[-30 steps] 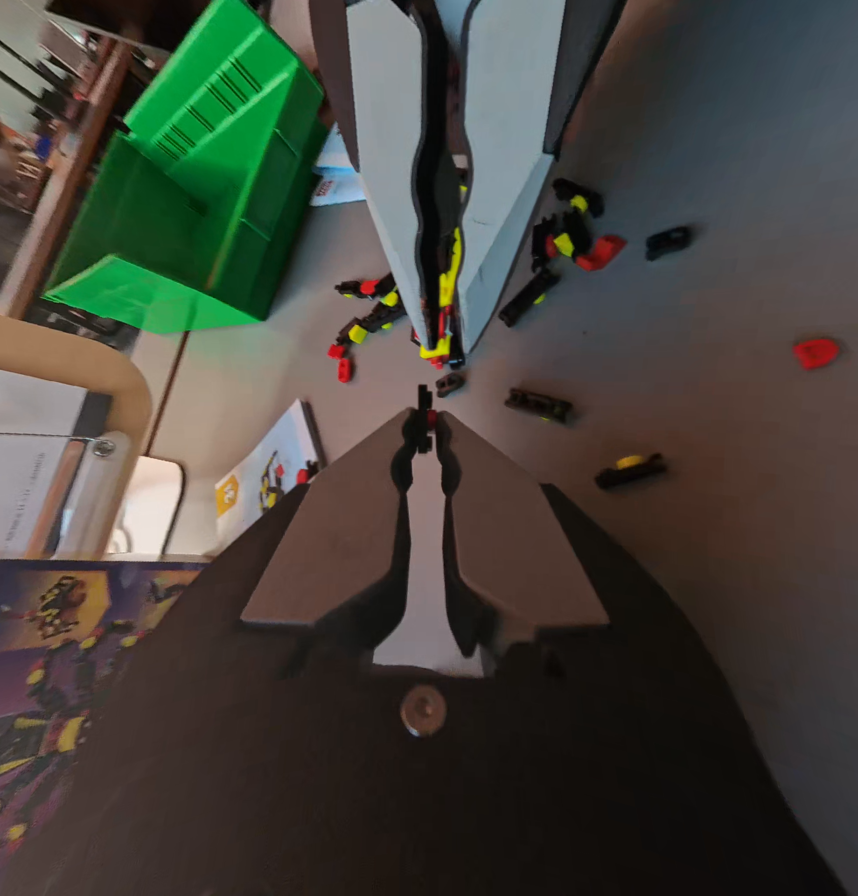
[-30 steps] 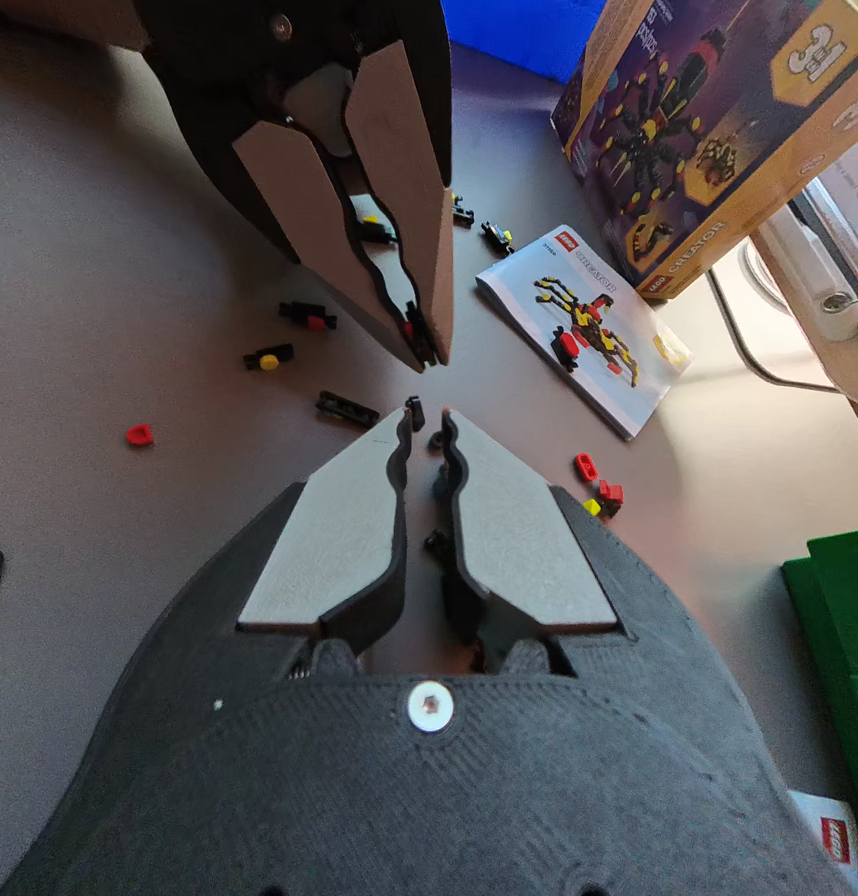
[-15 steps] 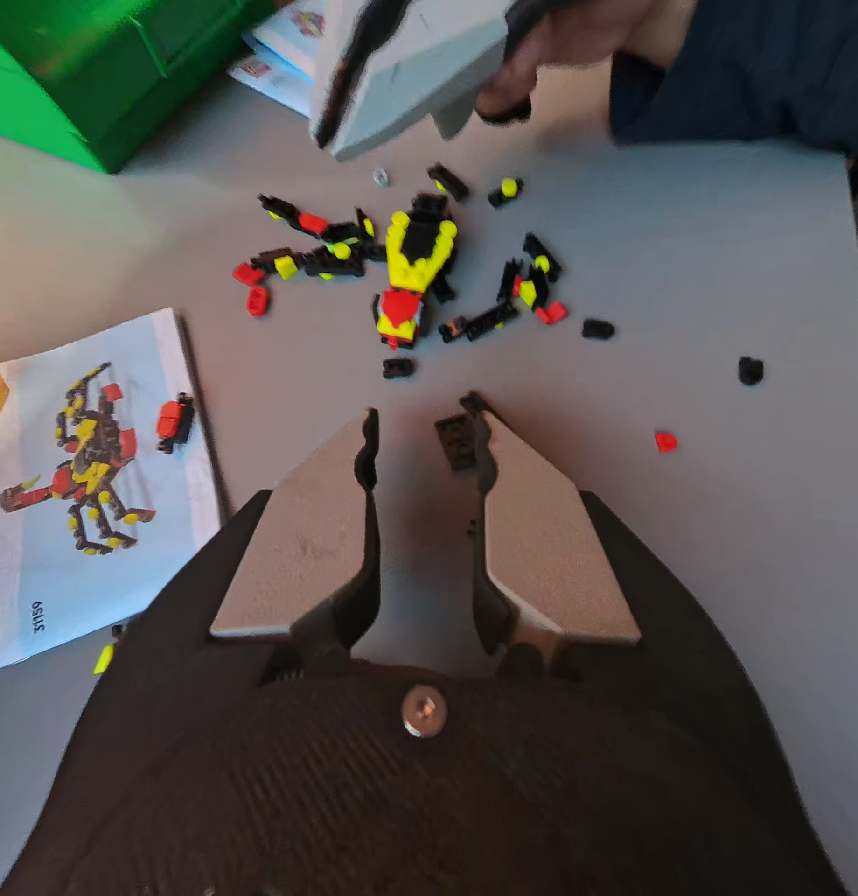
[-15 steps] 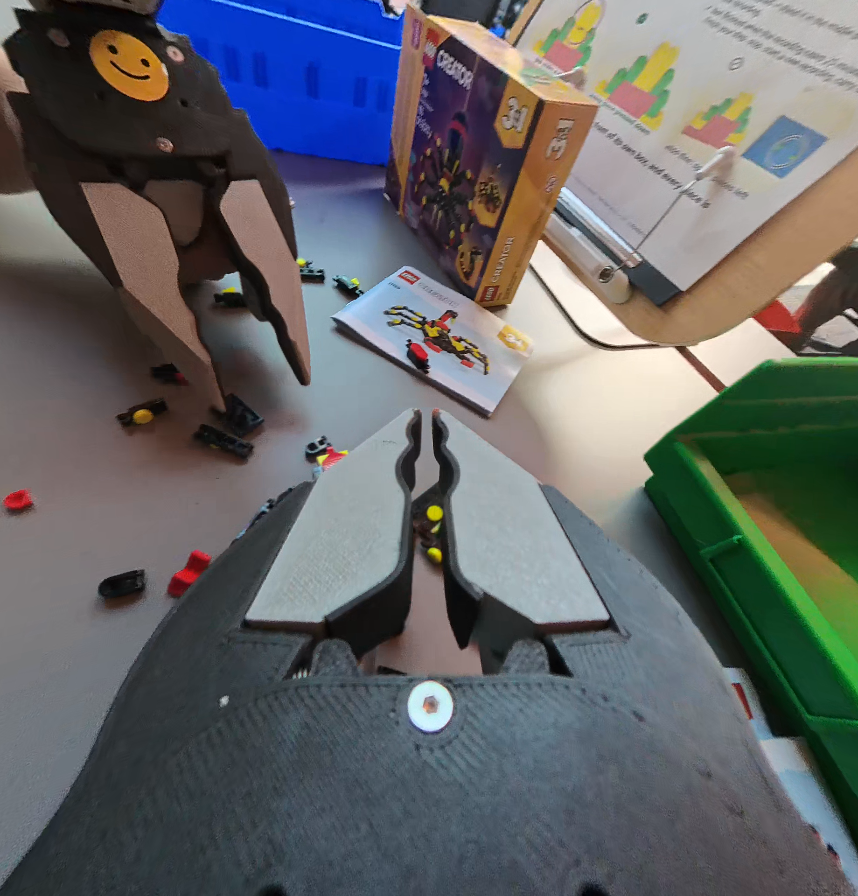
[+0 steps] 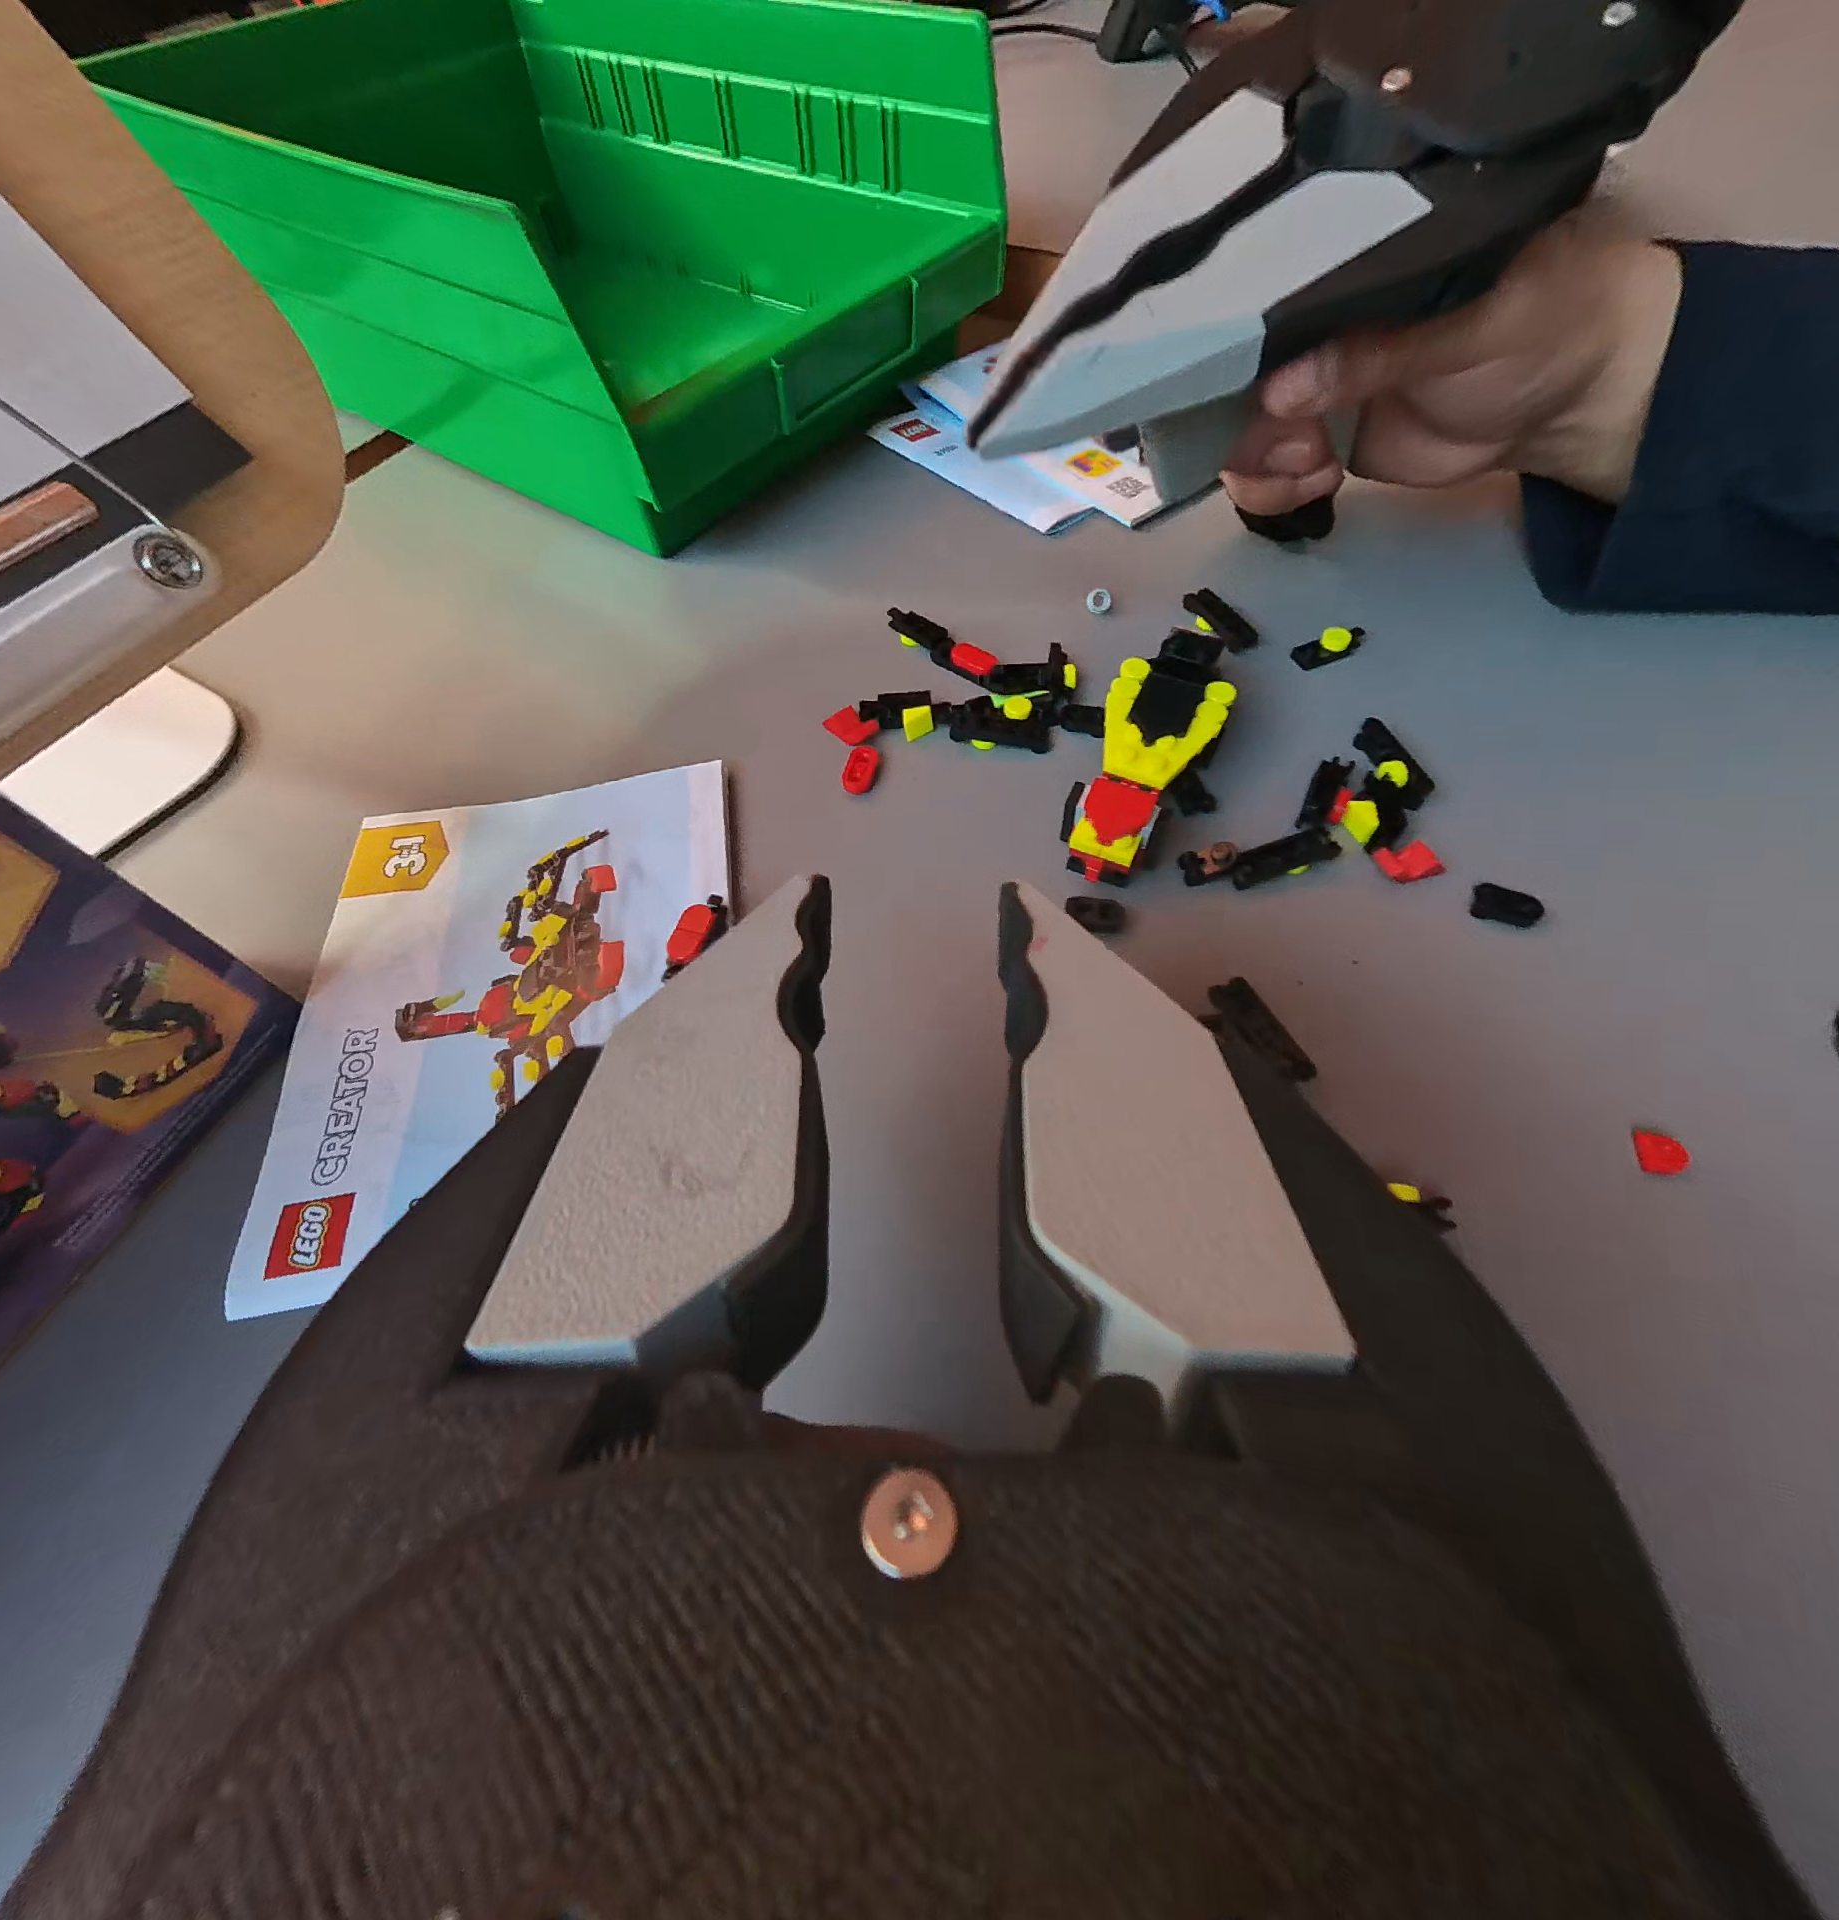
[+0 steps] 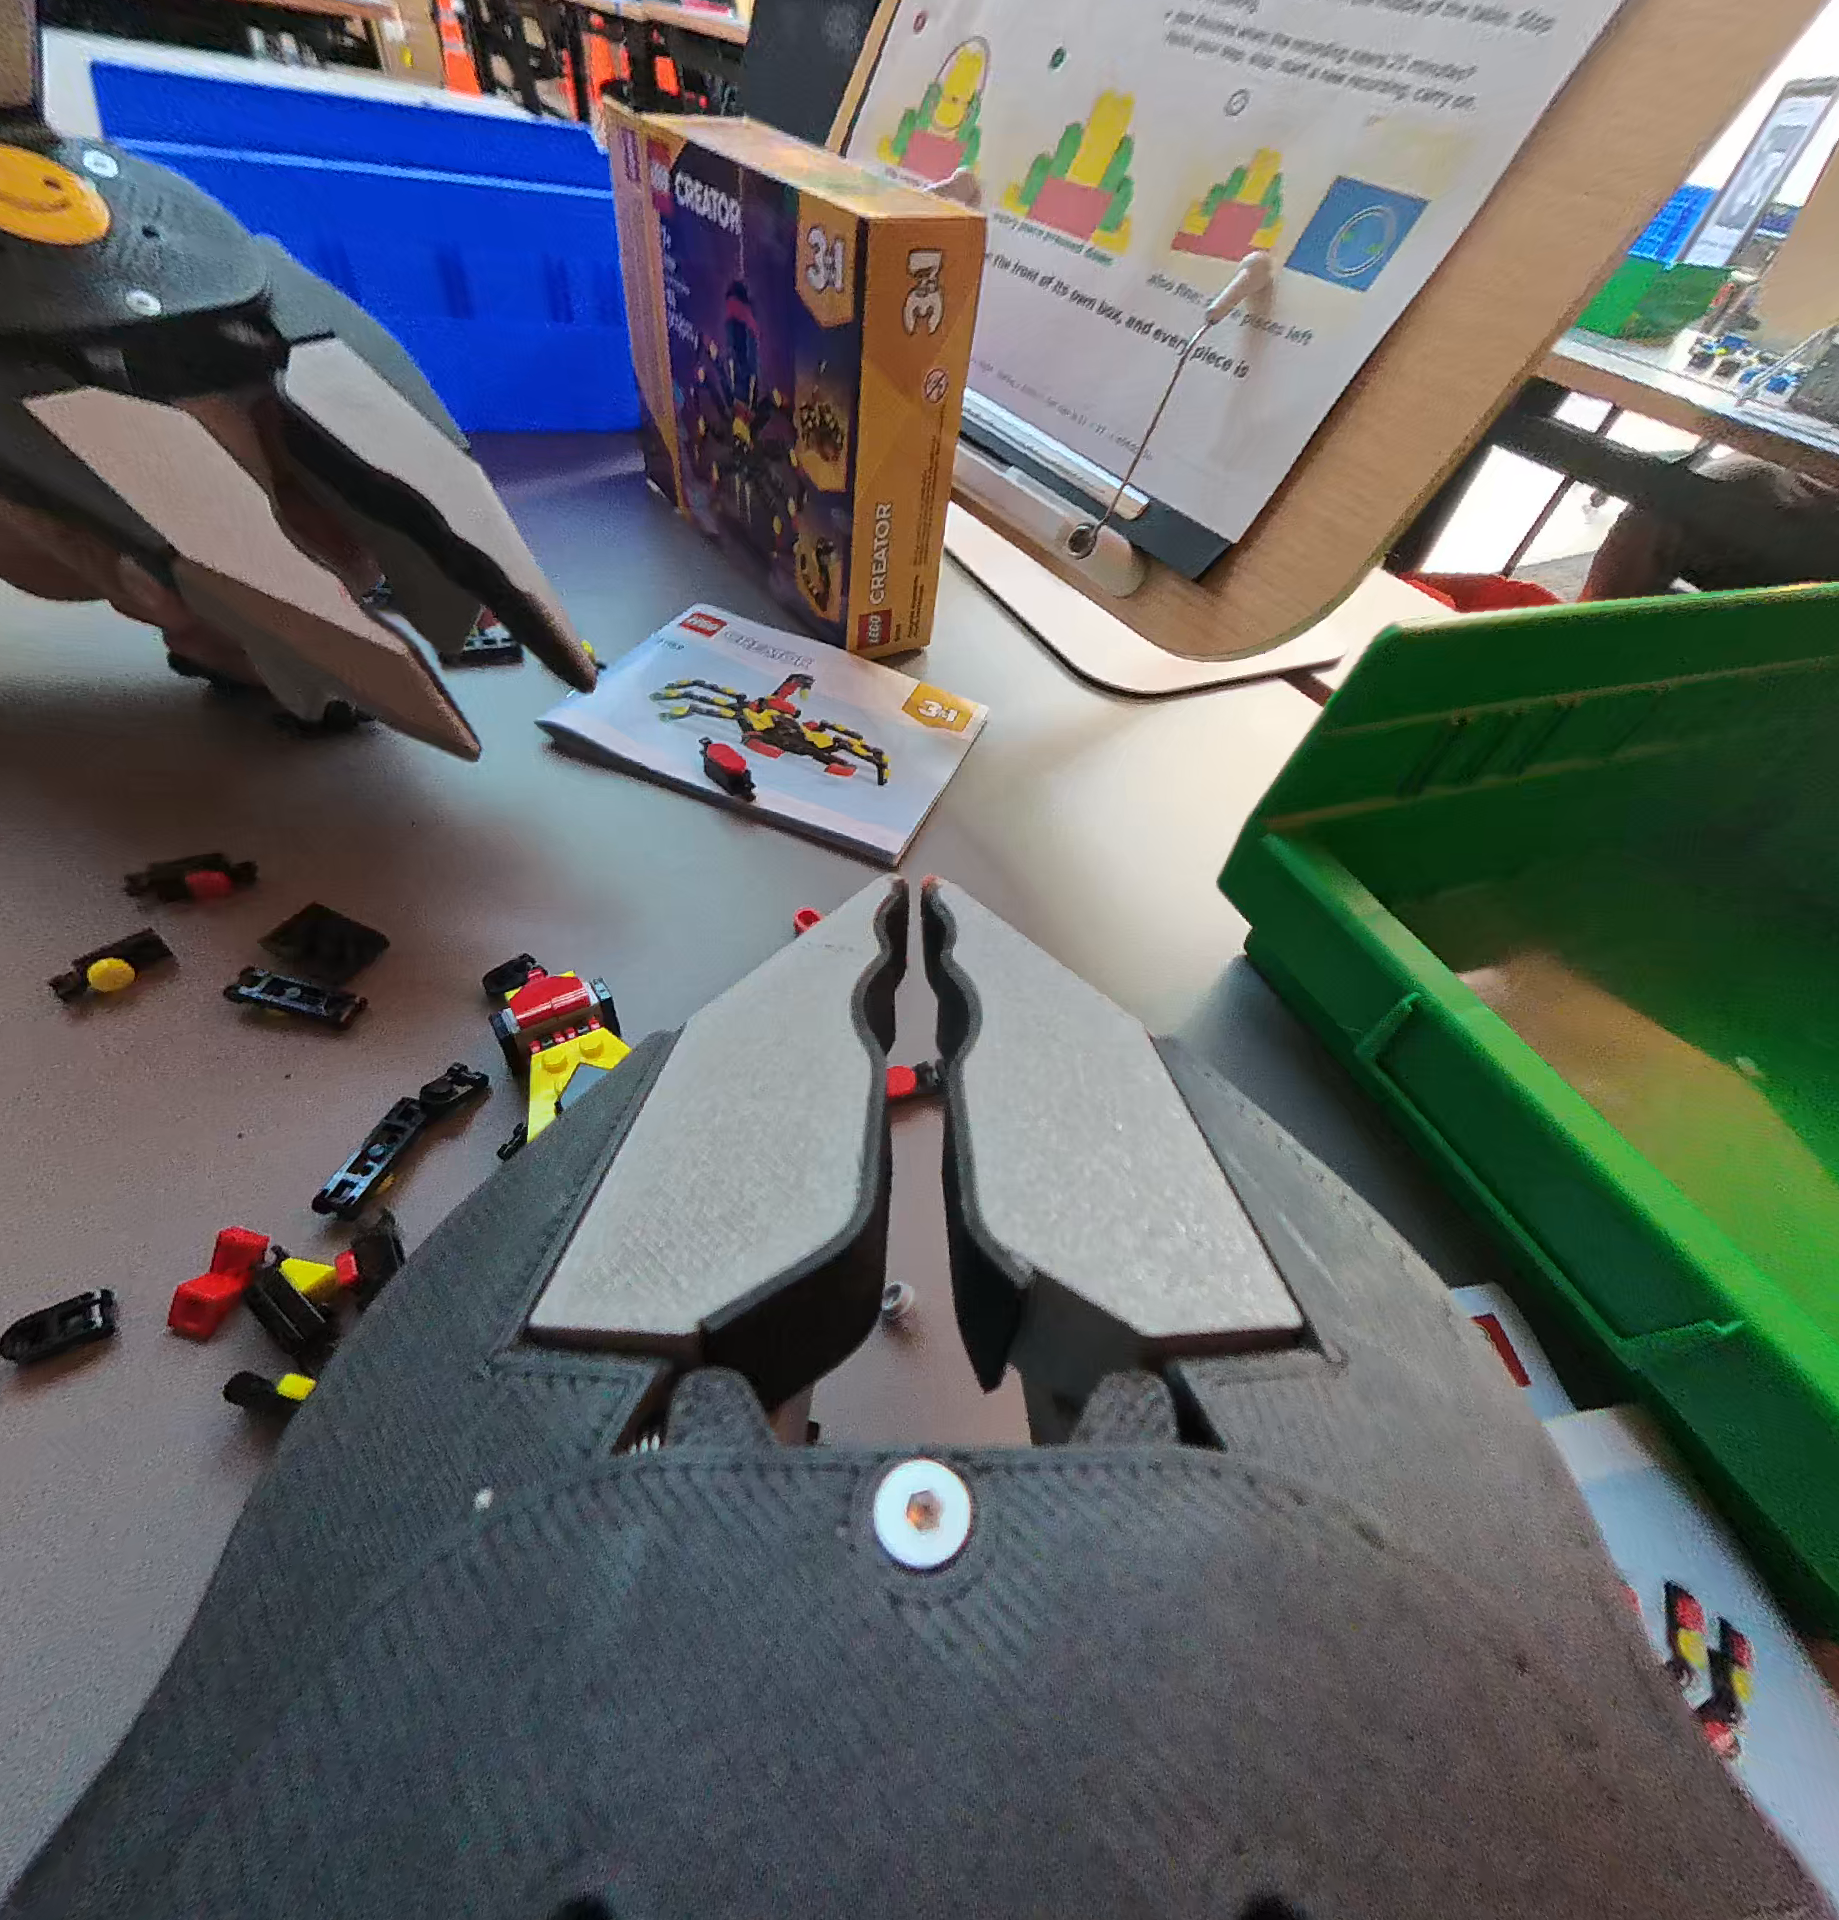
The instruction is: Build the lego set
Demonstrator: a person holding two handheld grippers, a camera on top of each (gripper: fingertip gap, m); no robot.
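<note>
My left gripper (image 5: 915, 904) is open and empty, held above the grey table (image 5: 582, 644). It also shows in the right wrist view (image 6: 525, 717), with its fingers apart. Just ahead of it lie a partly built yellow, black and red model (image 5: 1154, 748) and several loose small pieces (image 5: 977, 707). My right gripper (image 6: 915, 888) is shut, with nothing seen between its tips. It shows raised and shut in the left wrist view (image 5: 982, 442). The model (image 6: 556, 1023) lies to its lower left.
An open green bin (image 5: 603, 239) (image 6: 1580, 987) stands beside the pieces. An instruction booklet (image 5: 499, 997) (image 6: 780, 727) carries a red piece. There are also a toy box (image 6: 790, 384), a blue bin (image 6: 375, 239), a wooden sheet stand (image 6: 1414, 364), a second booklet (image 5: 1029, 468) and a person's hand (image 5: 1466, 395). My right fingertips sit around 12 cm from my left ones.
A second ago the grippers met tip to tip, the left shut on a small black and red piece. The left has since opened, the right has closed, and both have drawn back and apart. The model lies on the table.
</note>
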